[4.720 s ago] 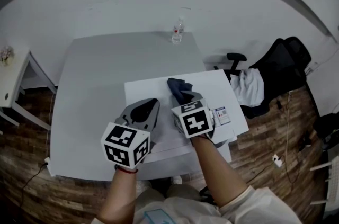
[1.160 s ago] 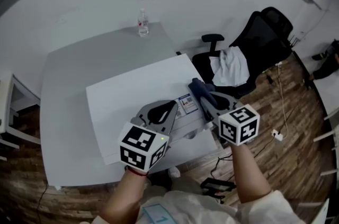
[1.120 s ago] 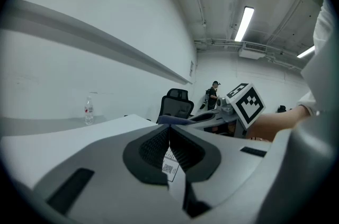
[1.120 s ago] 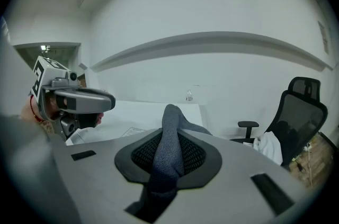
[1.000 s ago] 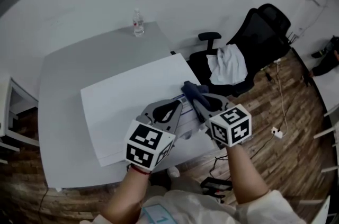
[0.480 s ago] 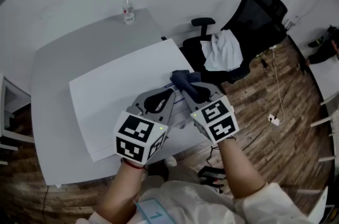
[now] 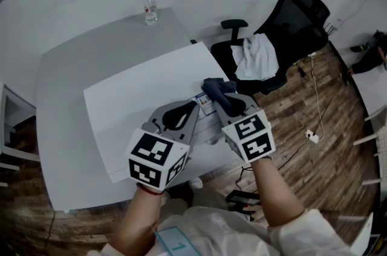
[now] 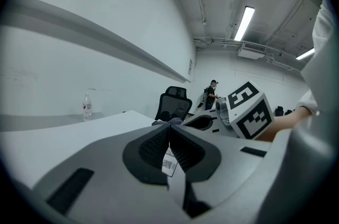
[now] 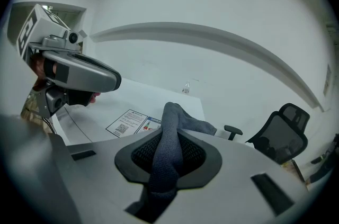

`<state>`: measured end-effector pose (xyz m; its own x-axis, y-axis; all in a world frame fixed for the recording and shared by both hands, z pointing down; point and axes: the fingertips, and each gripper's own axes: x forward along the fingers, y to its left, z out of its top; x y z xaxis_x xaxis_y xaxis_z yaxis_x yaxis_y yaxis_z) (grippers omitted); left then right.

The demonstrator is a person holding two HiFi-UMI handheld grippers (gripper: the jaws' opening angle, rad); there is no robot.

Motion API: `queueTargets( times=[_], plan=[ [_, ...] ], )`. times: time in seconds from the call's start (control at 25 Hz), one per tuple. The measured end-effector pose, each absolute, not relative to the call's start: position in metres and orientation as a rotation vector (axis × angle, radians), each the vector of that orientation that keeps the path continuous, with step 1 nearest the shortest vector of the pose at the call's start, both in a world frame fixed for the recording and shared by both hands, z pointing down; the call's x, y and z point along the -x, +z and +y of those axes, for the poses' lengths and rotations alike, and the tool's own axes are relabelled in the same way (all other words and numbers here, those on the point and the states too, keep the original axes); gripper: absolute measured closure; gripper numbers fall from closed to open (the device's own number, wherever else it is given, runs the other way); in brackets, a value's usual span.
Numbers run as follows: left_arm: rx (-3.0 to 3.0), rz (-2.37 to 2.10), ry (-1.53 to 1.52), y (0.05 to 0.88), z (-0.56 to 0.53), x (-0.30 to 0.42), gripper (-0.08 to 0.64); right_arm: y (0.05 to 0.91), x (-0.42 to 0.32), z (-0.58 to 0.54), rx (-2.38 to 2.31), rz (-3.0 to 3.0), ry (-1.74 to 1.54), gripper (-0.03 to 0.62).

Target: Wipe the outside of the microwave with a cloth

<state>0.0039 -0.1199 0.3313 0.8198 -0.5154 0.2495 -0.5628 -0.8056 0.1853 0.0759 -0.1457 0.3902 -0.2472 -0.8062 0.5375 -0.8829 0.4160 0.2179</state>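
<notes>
The microwave (image 7: 139, 109) is a white box whose flat top faces me. My right gripper (image 7: 225, 105) is shut on a dark blue cloth (image 7: 216, 91), which lies on the top near its right edge, beside a printed sticker (image 7: 206, 105). In the right gripper view the cloth (image 9: 190, 122) runs between the jaws of the gripper (image 9: 165, 132) and spills forward. My left gripper (image 7: 195, 108) hovers just left of it, over the top's near part. Its jaws (image 8: 169, 130) are shut and hold nothing.
The microwave stands on a grey table (image 7: 66, 85) with a water bottle (image 7: 150, 8) at the far edge. A black office chair (image 7: 290, 25) with a white garment (image 7: 257, 58) stands to the right on wooden floor. A small side table (image 7: 9, 121) is at the left.
My right gripper has rolled and drawn slightly left, toward the left gripper, with the cloth still in it. The left gripper has hardly moved. The head view has shifted a little.
</notes>
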Motion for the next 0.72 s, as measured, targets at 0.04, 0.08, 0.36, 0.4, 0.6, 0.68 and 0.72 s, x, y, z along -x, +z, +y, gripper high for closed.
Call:
queueTargets(
  times=[0.04,0.08,0.36,0.4,0.6,0.68,0.72],
  plan=[
    [-2.753,-0.831,0.271,0.331,-0.12,-0.001,0.557,0.39,-0.075,-0.146,-1.434,-2.09,0.179,0.518],
    [-2.752,-0.831,0.27,0.33,-0.119,0.001,0.557,0.39,-0.073,-0.145,-1.441,-2.091,0.189,0.518],
    [-2.751,-0.842,0.265,0.328,-0.114,0.022,0.557,0.389,-0.051,-0.139,-1.457,-2.101,0.216,0.518],
    [-2.751,-0.844,0.266,0.328,-0.113,0.025,0.557,0.389,-0.048,-0.138,-1.456,-2.102,0.217,0.518],
    [-2.746,-0.862,0.266,0.327,-0.11,0.044,0.557,0.389,-0.029,-0.134,-1.447,-2.114,0.232,0.518],
    [-2.743,-0.87,0.265,0.326,-0.109,0.053,0.557,0.389,-0.022,-0.133,-1.446,-2.117,0.238,0.518],
    [-2.741,-0.874,0.265,0.326,-0.108,0.057,0.557,0.389,-0.019,-0.132,-1.446,-2.117,0.24,0.518]
  ],
)
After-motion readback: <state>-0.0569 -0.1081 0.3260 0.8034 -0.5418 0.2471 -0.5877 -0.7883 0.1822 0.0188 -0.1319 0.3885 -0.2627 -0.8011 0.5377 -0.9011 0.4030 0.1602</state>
